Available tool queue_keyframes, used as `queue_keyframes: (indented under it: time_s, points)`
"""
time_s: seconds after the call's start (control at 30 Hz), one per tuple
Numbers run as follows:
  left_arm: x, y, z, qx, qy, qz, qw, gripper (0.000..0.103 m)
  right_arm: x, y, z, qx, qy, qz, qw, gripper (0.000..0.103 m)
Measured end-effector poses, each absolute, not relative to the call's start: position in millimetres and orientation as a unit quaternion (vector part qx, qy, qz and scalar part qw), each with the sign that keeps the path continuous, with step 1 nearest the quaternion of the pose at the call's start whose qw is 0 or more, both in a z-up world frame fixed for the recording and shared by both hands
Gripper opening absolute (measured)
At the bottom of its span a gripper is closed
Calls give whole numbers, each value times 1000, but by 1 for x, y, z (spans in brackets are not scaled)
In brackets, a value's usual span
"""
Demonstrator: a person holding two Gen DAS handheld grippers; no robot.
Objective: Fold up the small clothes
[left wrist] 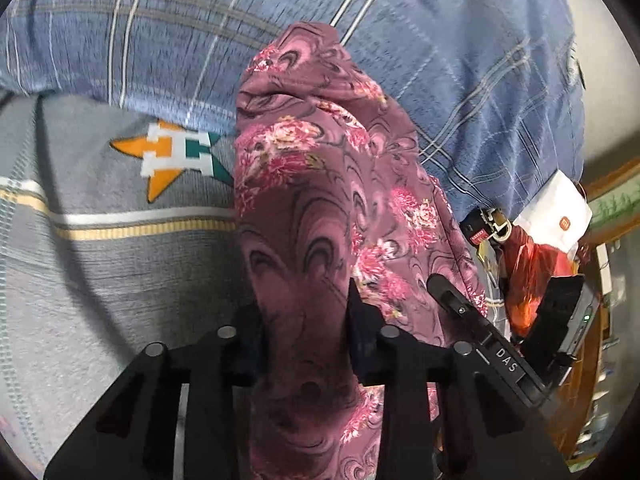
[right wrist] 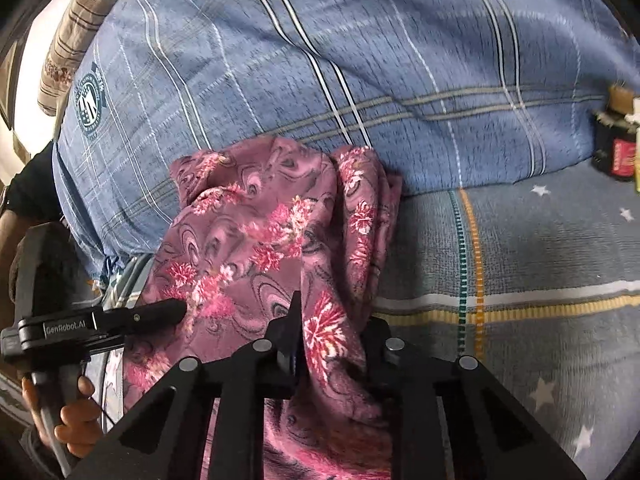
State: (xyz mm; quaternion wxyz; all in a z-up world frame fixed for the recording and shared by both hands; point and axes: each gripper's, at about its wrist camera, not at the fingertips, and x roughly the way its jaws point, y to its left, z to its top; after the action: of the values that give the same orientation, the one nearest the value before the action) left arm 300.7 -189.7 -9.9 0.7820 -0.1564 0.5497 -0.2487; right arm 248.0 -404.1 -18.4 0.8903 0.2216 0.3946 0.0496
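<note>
A maroon garment with pink flowers (left wrist: 320, 184) lies bunched on the bed, raised at its near end. My left gripper (left wrist: 306, 320) is shut on a thick fold of it, and the cloth fills the gap between the two black fingers. My right gripper (right wrist: 332, 332) is shut on another fold of the same garment (right wrist: 256, 232). The two grippers sit close side by side. The right one's finger (left wrist: 452, 300) shows at the right of the left wrist view. The left gripper (right wrist: 160, 312) reaches in from the left of the right wrist view, held by a hand (right wrist: 76, 412).
A blue plaid quilt (right wrist: 360, 60) is heaped just behind the garment. Under it lies a grey bedsheet (left wrist: 100, 260) with stripes and a star logo. At the bed's right edge sit a white bag (left wrist: 556, 212), a red plastic bag (left wrist: 528, 272) and a dark jar (right wrist: 616, 152).
</note>
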Motion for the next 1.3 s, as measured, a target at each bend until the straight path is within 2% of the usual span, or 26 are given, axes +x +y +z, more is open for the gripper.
queue_keyframes:
  time_s: [0.13, 0.43, 0.57, 0.7, 0.77, 0.8, 0.83, 0.9, 0.93, 1.03, 1.2, 1.23, 1.27, 1.3]
  points:
    - [283, -179, 10, -156, 533, -257, 791, 28, 227, -393, 0, 232, 376, 53, 896, 20]
    - [207, -99, 51, -180, 520, -264, 792, 28, 153, -336, 37, 257, 352, 115, 892, 20]
    - [167, -58, 49, -180, 520, -255, 795, 29, 121, -297, 29, 261, 358, 160, 882, 20]
    - [139, -22, 13, -178, 542, -234, 787, 33, 104, -268, -11, 273, 382, 177, 865, 20]
    - [138, -9, -23, -168, 584, -209, 766, 34, 106, -257, -47, 264, 431, 151, 850, 22]
    - [137, -3, -31, -173, 593, -208, 759, 40, 104, -257, -57, 268, 435, 148, 847, 28]
    - [136, 7, -38, -198, 596, -218, 747, 40, 101, -259, -57, 279, 424, 151, 849, 29]
    - [136, 18, -30, -215, 586, -227, 747, 40, 100, -267, -47, 286, 424, 145, 847, 29]
    - [137, 21, -22, -210, 573, -229, 758, 38, 99, -271, -40, 286, 414, 142, 852, 33]
    - [150, 18, 7, -177, 524, -234, 799, 40, 104, -279, -16, 280, 379, 127, 873, 33]
    - [195, -21, 9, -127, 522, -231, 811, 41, 147, -264, -14, 264, 391, 123, 873, 33]
    - [205, -26, 4, -112, 525, -219, 814, 41, 159, -257, -17, 251, 406, 113, 872, 31]
    - [212, -31, 2, -100, 526, -210, 818, 41, 169, -251, -20, 240, 418, 115, 869, 23]
    - [222, -36, 1, -91, 524, -202, 822, 41, 174, -246, -17, 230, 412, 123, 873, 5]
